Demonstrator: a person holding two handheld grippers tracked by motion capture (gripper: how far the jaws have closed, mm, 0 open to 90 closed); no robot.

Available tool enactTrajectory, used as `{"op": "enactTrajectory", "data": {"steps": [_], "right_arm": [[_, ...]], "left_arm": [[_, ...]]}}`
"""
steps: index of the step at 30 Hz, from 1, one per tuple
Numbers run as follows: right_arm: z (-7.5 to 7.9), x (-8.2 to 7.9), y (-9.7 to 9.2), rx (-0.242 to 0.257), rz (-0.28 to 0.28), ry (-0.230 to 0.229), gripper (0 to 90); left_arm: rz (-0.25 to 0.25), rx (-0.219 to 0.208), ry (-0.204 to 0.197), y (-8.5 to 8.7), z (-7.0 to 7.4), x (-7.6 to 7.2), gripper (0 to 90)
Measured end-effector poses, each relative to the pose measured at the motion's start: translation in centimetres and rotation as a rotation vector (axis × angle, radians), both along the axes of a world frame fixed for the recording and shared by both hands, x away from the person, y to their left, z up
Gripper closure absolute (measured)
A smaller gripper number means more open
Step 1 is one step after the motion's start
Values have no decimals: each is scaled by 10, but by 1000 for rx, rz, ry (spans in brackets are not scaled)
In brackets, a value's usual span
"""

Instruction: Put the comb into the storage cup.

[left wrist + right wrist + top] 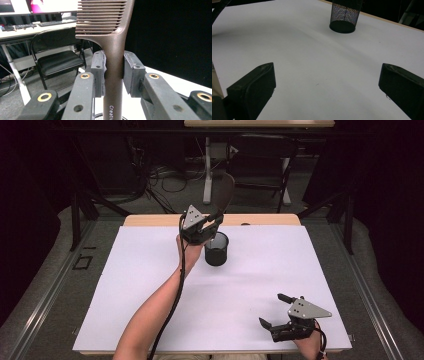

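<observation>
The left tongs hold a brown comb by its handle. The two pads press on the handle from both sides, and the comb stands straight up with its teeth at the top. In the high view the comb sticks up above the hand, right over the black mesh cup. The cup stands upright on the white worktop, near the far edge.

The right tongs rest low at the near right corner of the worktop. They are wide open and hold nothing. They point at the cup, well apart from it.

It looks like the step in hand is putting the comb in the cup. The handle end seems to be just above the rim or just inside it; I cannot tell which. Next, the left hand should go straight down so the handle slides into the cup. Then the tongs should open and let the comb lean on the rim.
</observation>
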State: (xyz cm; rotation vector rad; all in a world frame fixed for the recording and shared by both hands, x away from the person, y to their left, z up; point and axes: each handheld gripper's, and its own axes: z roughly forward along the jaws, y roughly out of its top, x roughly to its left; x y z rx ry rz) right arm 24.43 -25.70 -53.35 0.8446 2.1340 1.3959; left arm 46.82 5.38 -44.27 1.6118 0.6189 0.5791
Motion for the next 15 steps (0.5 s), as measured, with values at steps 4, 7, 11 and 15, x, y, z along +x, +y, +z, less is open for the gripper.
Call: {"op": "enactTrajectory", "data": {"steps": [4,7,11,15], "right_arm": [[0,0,0,0,0,0,6],[0,0,-1,-3,1,4,6],[0,0,0,0,2,7,6],[0,0,0,3,2,1,6]], "left_arm": [[-6,6,-1,-2,-2,2,727],[-7,5,-1,-3,-4,3,727],[-3,19,-6,-5,-6,5,727],[0,20,-8,-4,-7,6,726]]}}
